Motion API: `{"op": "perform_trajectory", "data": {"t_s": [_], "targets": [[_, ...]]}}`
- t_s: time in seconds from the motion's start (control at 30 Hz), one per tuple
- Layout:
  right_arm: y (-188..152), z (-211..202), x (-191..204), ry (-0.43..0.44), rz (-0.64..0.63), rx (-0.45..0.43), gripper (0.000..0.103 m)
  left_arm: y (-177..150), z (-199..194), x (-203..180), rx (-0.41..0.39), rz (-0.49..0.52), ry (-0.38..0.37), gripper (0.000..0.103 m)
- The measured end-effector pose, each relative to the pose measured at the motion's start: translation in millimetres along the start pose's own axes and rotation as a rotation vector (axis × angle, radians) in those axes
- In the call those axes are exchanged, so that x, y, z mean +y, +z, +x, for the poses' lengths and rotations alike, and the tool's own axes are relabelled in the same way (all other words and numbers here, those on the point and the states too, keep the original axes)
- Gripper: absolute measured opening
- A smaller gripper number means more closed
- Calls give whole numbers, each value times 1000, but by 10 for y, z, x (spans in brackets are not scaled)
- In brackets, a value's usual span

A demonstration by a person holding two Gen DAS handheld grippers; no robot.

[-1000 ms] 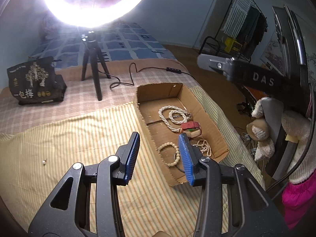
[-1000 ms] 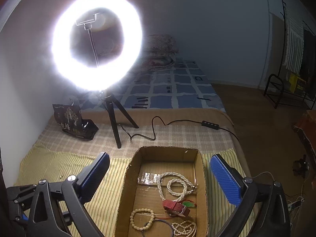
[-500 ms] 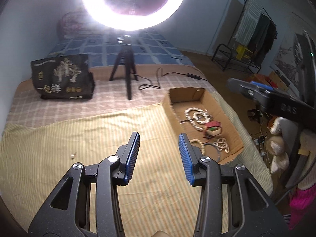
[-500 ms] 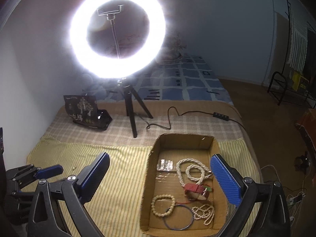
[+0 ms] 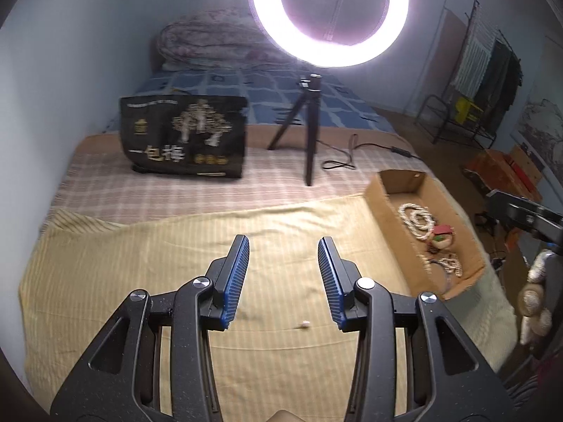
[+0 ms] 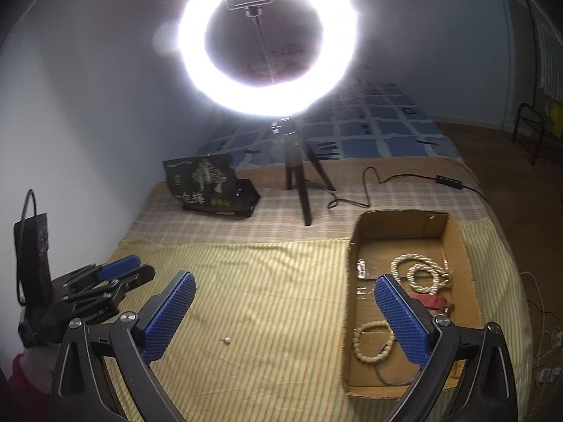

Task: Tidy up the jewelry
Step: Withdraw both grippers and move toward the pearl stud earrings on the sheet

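L gripper [image 5: 283, 277] jaws apart, empty, over striped cloth [image 5: 140, 274] on bed. R gripper [image 6: 281, 316] jaws wide apart, empty. Target likely tiny stud [image 5: 304, 324], loose on cloth; rest of jewelry in cardboard box [image 6: 461, 246]. Risks: stud too small for wide pads, slips or gets pushed into soft cloth fold; cloth pinched along w/ it.

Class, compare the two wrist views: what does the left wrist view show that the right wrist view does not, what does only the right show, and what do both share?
Only the left wrist view: a rolled quilt at the bed's head and a clothes rack.
Only the right wrist view: the phone clamp inside the ring light, and the left hand-held gripper from the side.
Both: the ring light on its tripod, the black bag, the cardboard box of bead strands, and a small loose bead on the striped cloth.
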State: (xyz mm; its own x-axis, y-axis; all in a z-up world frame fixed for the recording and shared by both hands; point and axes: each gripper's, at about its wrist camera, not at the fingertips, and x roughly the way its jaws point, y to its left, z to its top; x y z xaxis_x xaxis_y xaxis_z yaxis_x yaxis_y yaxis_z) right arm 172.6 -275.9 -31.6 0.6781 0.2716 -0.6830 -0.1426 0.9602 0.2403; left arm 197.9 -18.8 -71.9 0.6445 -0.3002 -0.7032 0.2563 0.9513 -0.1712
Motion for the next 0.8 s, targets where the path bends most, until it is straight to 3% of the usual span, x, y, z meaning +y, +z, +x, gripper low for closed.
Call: {"op": "perform_trajectory", "data": {"t_s": [0.2,0.4,0.57,0.8], "targets": [[-46,57,198,51,-48,-2,103,-15,66,319,20,-20,35,41],[-191,301,368,25,-130,28,102,6,155,816,40,-137,73,41],[-320,565,412,55,-151,84,88,-78,350,1068,93,-209,74,41],[-616,919,483,96,-202,184,64,-186,661,1033,171,-197,32,41]]}}
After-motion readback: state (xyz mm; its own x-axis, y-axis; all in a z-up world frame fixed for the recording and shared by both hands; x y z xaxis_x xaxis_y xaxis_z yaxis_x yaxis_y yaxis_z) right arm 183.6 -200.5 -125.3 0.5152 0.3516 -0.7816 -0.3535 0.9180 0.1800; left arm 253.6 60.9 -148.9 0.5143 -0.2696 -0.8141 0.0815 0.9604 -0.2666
